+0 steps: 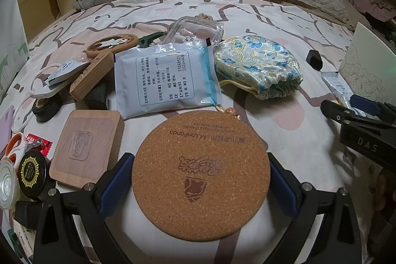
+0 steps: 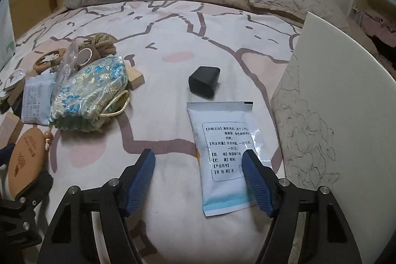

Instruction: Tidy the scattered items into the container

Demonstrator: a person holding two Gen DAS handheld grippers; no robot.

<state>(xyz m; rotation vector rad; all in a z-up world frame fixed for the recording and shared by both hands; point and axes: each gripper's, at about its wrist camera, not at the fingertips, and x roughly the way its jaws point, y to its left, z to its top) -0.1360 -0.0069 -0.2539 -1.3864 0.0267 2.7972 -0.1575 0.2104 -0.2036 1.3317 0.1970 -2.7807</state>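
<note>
Cork coaster (image 1: 201,160) clamped in left jaws, sachet (image 2: 224,155) between parted right jaws

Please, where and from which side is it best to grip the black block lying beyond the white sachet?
Probably across its two flat long sides, coming down from above. The black block lies flat and alone on the bedsheet, clear of the sachet, so the open right gripper could straddle it.

We note both grippers, left gripper (image 1: 201,186) and right gripper (image 2: 198,180), share black angular frames, ribbed blue finger pads (image 2: 139,181), silver screw heads; white "DAS" lettering marks one body.
</note>
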